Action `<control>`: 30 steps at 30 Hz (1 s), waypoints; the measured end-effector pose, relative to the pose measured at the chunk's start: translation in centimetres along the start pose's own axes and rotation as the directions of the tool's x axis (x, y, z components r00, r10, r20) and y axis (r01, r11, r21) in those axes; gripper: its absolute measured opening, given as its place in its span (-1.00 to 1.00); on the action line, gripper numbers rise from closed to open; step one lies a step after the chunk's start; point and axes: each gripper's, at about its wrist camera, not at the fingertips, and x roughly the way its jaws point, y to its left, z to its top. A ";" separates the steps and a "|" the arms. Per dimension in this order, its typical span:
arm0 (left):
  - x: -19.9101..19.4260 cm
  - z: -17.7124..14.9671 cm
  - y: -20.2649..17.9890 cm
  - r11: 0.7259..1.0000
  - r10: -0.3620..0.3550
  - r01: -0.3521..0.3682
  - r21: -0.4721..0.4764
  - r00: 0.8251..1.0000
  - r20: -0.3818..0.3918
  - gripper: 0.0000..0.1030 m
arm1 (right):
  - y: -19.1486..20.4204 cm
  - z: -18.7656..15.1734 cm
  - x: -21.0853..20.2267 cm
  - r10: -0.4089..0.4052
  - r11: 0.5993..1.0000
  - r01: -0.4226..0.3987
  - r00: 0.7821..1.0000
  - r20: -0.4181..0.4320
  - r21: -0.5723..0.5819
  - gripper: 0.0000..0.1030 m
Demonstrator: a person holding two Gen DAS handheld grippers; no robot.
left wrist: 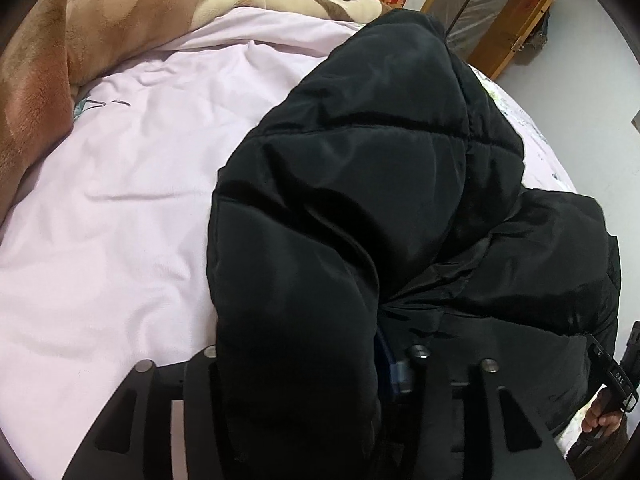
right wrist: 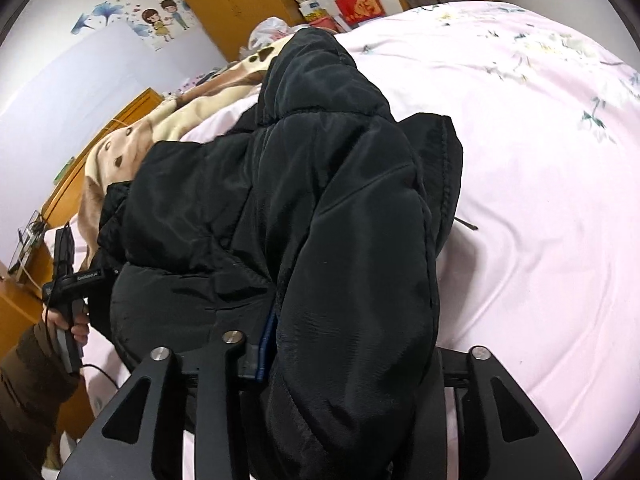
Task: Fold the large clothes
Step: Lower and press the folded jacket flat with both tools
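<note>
1. In the left wrist view, a brown and cream plush blanket (left wrist: 80,40) fills the upper left of the frame, lying along the far edge of the bed.
2. Below it the pink bed sheet (left wrist: 120,200) spreads across the left half, wrinkled and bare.
3. The black puffer jacket (left wrist: 360,200) lies on the sheet from the bottom centre up toward the upper right; its long axis runs diagonally, the narrower end pointing to the top of the frame.
4. A thick padded fold of the jacket sits between the jaws of the left hand-held gripper (left wrist: 316,360) at the bottom centre; the jaws stand partly apart, and whether the pads press on the fabric I cannot tell.
5. In the right wrist view, a hand (right wrist: 68,324) at the lower left holds the other tool's handle.
6. The jacket (right wrist: 300,200) runs from the bottom centre up and slightly left, its far end pointing toward the blanket (right wrist: 132,140).
7. The right hand-held gripper (right wrist: 352,350) has a padded fold between its jaws; clamped or released, I cannot tell.
8. The flowered pink sheet (right wrist: 540,160) fills the right side.
</note>
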 end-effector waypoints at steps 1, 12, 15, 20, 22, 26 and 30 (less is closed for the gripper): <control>0.2 -0.2 -0.1 1.000 0.013 -0.013 0.000 1.000 0.001 0.17 | 0.0 -0.1 0.1 -0.016 1.000 0.016 1.000 -0.004 -0.010 -0.09; -5.2 -1.6 -0.1 0.994 0.041 -0.032 -0.105 0.996 0.085 0.39 | 1.9 1.2 -3.6 -0.246 0.966 0.248 0.969 0.040 -0.069 0.47; -10.1 -1.8 -2.0 0.992 0.123 -0.111 -0.063 0.966 0.230 0.38 | 5.0 2.1 -7.1 -0.360 0.907 0.393 0.909 0.210 -0.148 0.47; -10.3 -0.5 -8.6 0.998 0.032 -0.044 0.053 0.976 0.214 0.38 | 8.8 4.5 -7.6 -0.285 0.923 0.336 0.925 0.250 -0.189 0.48; -8.6 -0.1 -11.9 0.994 0.014 -0.032 0.104 0.984 0.176 0.38 | 9.8 5.2 -6.0 -0.280 0.924 0.329 0.930 0.239 -0.197 0.48; -3.1 0.9 -15.7 0.988 0.043 -0.051 0.146 0.998 0.055 0.38 | 9.0 6.4 -0.7 -0.339 0.923 0.348 0.937 0.085 -0.161 0.47; 1.2 1.6 -14.8 0.991 0.080 -0.081 0.103 0.997 0.013 0.40 | 6.1 6.1 2.9 -0.383 0.915 0.376 0.924 -0.019 -0.146 0.47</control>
